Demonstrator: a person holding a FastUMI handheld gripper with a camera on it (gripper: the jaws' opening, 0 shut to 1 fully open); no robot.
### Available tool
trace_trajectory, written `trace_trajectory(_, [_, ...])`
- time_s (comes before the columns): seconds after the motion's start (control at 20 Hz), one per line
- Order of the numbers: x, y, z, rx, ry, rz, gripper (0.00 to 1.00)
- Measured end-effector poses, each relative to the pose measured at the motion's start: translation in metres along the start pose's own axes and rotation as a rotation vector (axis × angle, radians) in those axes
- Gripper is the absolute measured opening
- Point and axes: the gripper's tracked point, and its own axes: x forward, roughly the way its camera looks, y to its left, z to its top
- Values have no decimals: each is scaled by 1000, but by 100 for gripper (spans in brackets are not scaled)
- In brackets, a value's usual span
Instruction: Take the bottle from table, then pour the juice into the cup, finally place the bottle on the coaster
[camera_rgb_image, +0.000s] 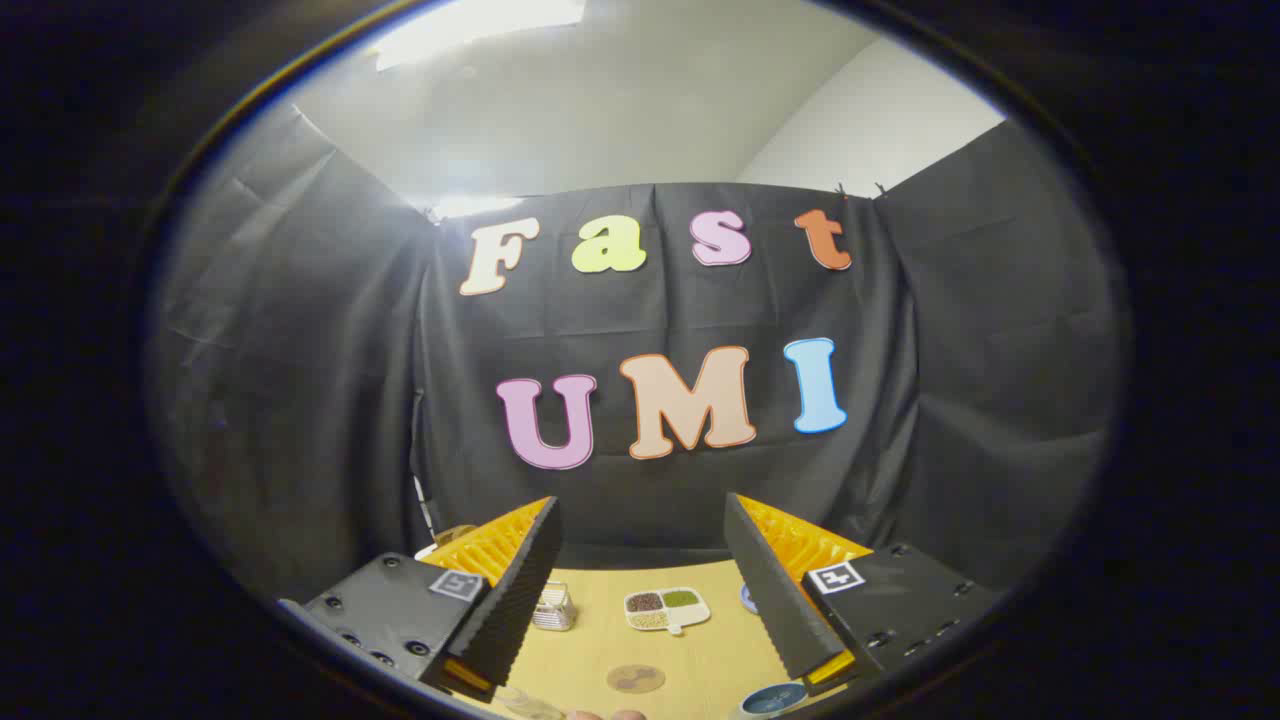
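Orange-backed gripper (640, 525) fingers with black ribbed pads (515, 590) frame a tan wooden tabletop (700, 665) holding a white divided dish (667, 609) of brown, green and beige fillings, a brownish round coaster (636, 679) and a dark blue disc (773, 699).

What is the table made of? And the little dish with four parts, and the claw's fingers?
The table looks like light wood, smooth and matte tan. The divided dish seems white plastic or ceramic; too small to tell. The claw is open and holds nothing; its fingers look like ridged black rubber on orange plastic.
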Motion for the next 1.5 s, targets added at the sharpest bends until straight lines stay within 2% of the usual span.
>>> trace_trajectory(0.85, [-21, 37, -21, 22, 15, 2, 100])
trace_trajectory(1.5, [-61, 98, -159, 7, 257, 64, 100])
